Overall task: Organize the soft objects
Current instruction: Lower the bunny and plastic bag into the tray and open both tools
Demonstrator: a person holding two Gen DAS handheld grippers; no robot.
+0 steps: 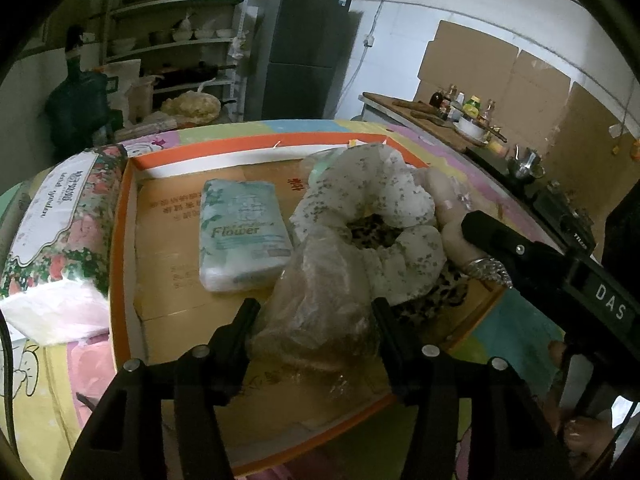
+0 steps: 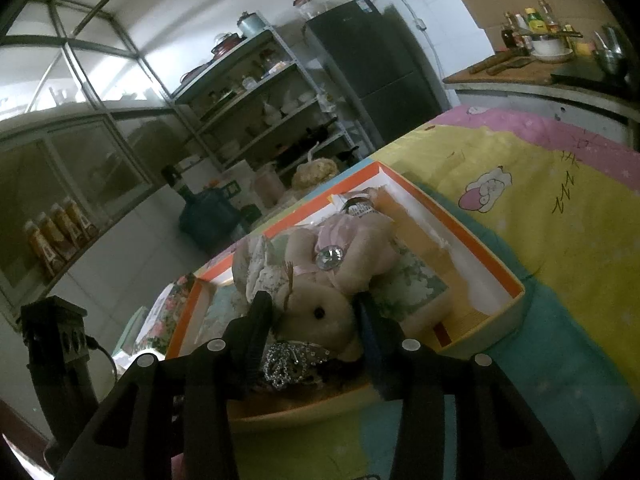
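An orange-rimmed shallow box [image 1: 124,216] lies on the bed. In it are a tissue pack marked Flower [image 1: 244,228], a white floral ring cushion [image 1: 376,208] and a clear plastic bag [image 1: 320,304]. My left gripper [image 1: 314,312] is shut on the plastic bag at the box's near side. In the right wrist view, my right gripper [image 2: 312,308] is shut on the head of a beige plush bear [image 2: 320,312] with a pink dress, held over the same box [image 2: 472,240]. The right gripper's body [image 1: 560,272] shows at the right of the left wrist view.
A flowered tissue box [image 1: 56,216] and a white tissue pack [image 1: 52,312] lie left of the box. The bed has a cartoon sheet [image 2: 520,184]. A fridge [image 1: 304,48], shelves [image 1: 176,40] and a counter with bottles [image 1: 464,112] stand behind.
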